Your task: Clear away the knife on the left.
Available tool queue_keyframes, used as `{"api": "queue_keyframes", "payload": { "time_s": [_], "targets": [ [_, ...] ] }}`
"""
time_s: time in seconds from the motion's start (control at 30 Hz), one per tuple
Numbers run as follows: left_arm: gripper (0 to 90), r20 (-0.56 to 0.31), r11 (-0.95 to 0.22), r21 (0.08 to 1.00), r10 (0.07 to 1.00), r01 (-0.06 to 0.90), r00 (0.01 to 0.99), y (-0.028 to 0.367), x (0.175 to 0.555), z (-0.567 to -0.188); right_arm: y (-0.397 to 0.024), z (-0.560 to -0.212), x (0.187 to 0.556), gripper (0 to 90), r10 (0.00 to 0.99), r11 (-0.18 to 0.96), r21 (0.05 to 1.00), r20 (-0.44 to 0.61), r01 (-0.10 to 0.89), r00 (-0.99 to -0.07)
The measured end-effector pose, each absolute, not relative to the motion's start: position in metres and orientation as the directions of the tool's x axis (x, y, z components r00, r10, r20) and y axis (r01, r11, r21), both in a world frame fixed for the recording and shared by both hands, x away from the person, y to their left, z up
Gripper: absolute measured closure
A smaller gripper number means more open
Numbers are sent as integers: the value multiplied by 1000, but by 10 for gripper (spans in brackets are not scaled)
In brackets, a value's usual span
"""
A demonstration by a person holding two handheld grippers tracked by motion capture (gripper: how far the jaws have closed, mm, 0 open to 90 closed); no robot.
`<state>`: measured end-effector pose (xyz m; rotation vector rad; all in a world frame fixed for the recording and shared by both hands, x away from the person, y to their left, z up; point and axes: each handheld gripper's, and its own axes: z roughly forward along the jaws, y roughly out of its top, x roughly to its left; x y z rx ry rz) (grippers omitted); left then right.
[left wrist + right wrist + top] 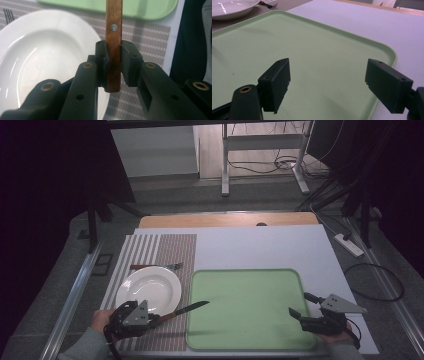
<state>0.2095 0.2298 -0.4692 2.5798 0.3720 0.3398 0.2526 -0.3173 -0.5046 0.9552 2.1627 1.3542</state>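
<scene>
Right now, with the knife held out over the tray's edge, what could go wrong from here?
1. The left hand-held gripper clamps the knife near the very end of its wooden handle, so the long blade could pivot or slip in the jaws.
2. The blade tip hangs over the tray rim; lowering it might catch the rim.
3. The plate sits right beside the left hand-held gripper; a sideways swing may knock it.

No text, no labels (none legible)
</scene>
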Motion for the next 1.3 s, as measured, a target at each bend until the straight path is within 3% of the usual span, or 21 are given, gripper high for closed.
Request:
{"api": "queue_keyframes", "payload": {
  "time_s": [0.13,0.63,1.3],
  "targets": [
    [758,189,-824,542,308,162,933,216,207,-468,-318,-504,252,208,735,289,898,13,331,-678],
    [758,177,-802,570,333,180,926,183,219,-471,-318,-504,252,208,735,287,899,15,330,-678],
    [758,96,-737,600,450,309,888,151,234,-475,-319,-504,253,208,736,282,901,19,331,-677]
  ]
}}
